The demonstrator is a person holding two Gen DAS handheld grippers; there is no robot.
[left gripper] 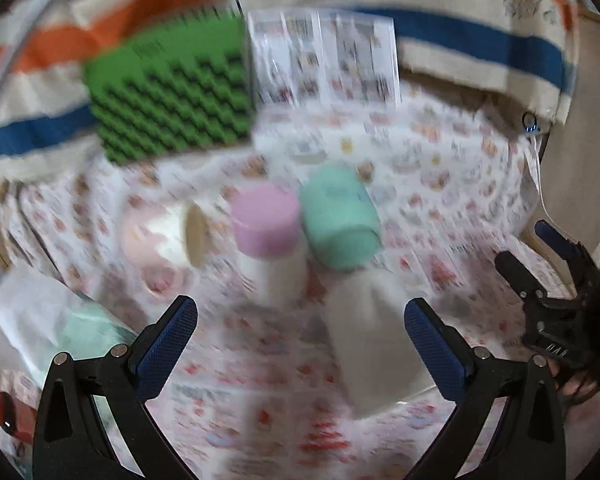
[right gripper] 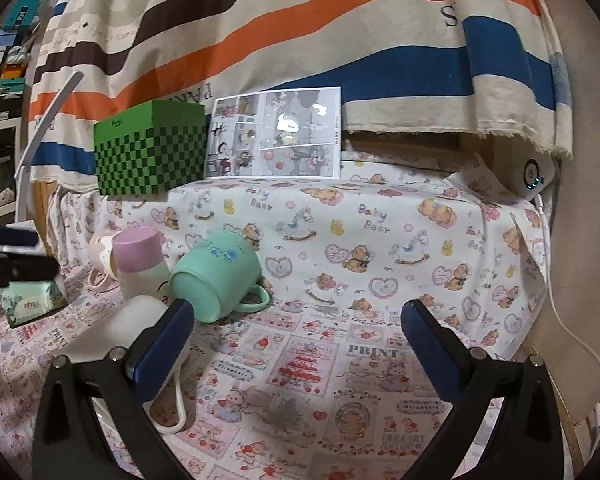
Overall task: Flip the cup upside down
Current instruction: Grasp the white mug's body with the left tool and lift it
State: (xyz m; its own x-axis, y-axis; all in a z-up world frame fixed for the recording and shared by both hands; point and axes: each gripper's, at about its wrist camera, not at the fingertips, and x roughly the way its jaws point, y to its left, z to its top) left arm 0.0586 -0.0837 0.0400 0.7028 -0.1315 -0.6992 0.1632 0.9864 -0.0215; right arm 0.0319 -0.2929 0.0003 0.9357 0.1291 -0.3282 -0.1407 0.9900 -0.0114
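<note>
A teal mug stands mouth down and tilted on the printed cloth, handle to the right, leaning by a white bottle with a pink cap. It also shows in the blurred left wrist view, beside the pink cap. A white cup lies near my right gripper's left finger; in the left wrist view it sits between the open fingers. My left gripper is open and empty. My right gripper is open and empty, right of the mugs.
A pale pink mug sits behind the bottle. A green checkered box and a picture card lean on the striped cloth at the back. A tissue pack lies left. A white cable runs along the right edge.
</note>
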